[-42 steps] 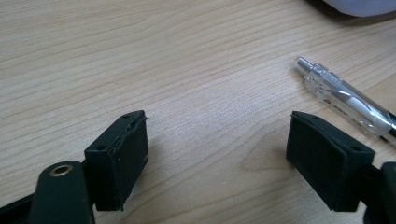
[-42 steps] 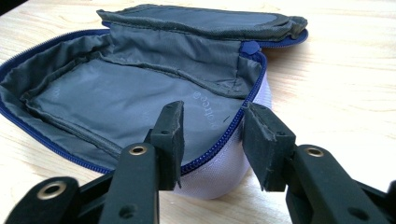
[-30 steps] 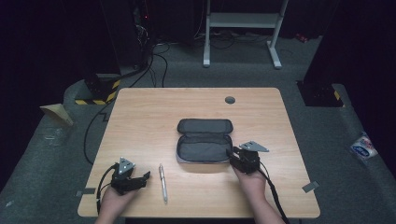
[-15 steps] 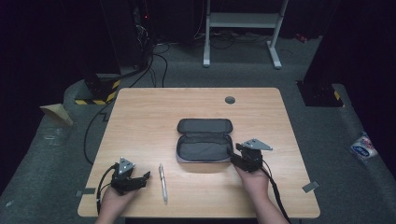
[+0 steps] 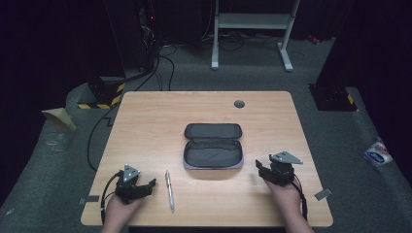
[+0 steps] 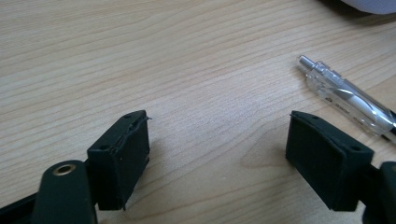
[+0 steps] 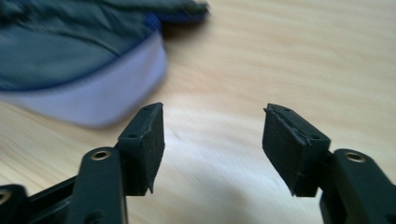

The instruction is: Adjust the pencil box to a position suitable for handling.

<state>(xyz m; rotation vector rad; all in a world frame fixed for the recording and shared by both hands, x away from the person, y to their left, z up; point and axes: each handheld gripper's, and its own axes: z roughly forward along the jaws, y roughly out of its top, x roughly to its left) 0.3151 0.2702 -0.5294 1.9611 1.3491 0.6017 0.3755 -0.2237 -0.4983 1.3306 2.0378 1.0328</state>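
An open dark grey zip case (image 5: 213,145) lies flat in the middle of the wooden table (image 5: 145,126); its pale edge (image 7: 93,105) shows at the upper left of the right gripper view. A clear and silver pen (image 5: 169,190) lies near the front edge, and it also appears as the pen (image 6: 348,98) at the right of the left gripper view. My left gripper (image 5: 148,185) rests open on the table just left of the pen, its jaws wide apart with nothing between them (image 6: 217,154). My right gripper (image 5: 260,168) is open a little right of the case, empty (image 7: 212,140).
A small dark round grommet (image 5: 239,103) sits near the table's far edge. Cables (image 5: 97,141) run over the grey floor at the left. A white stand (image 5: 252,29) is behind the table. A packet (image 5: 378,153) lies on the floor at the right.
My right gripper has drawn back to the right, away from the case's right end. The left gripper, pen and case have stayed put.
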